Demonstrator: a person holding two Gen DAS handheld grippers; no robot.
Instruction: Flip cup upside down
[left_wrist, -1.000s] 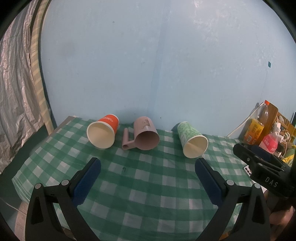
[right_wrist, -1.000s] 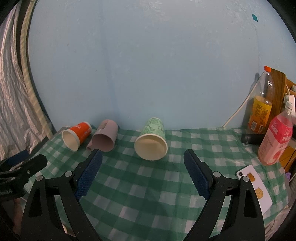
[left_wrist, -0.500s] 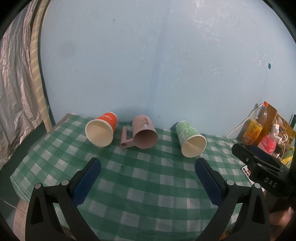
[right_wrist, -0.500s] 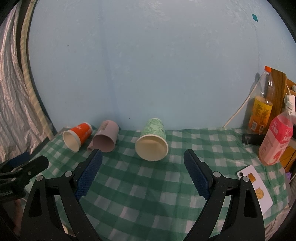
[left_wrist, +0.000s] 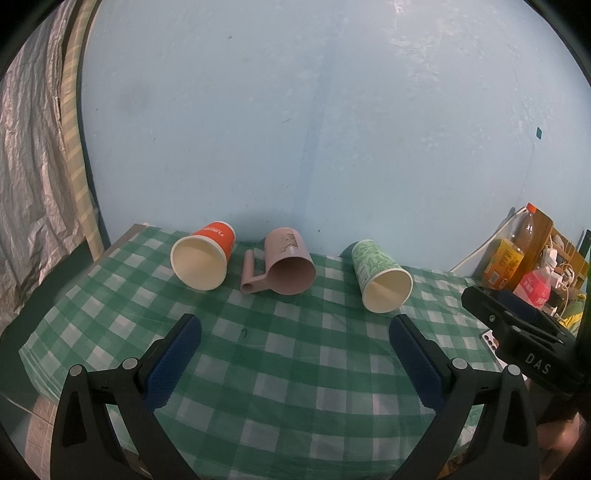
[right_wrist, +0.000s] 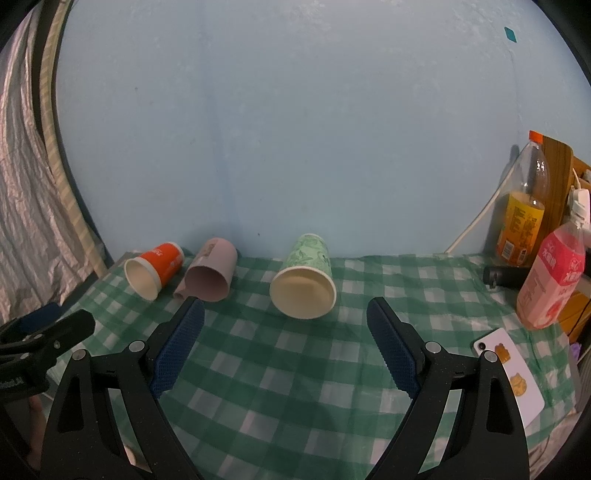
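Three cups lie on their sides on a green checked tablecloth, mouths toward me: an orange paper cup at the left, a pink mug with a handle in the middle, a green patterned paper cup at the right. My left gripper is open and empty, short of the cups. My right gripper is open and empty, just in front of the green cup. The orange cup and the pink mug lie to its left.
At the right stand an orange drink bottle and a pink drink bottle. A white phone lies near the table's right edge. A blue wall rises behind the table. A silver curtain hangs at the left.
Both grippers have pulled back and risen slightly, so the cups sit a little farther off. Nothing on the table has moved.
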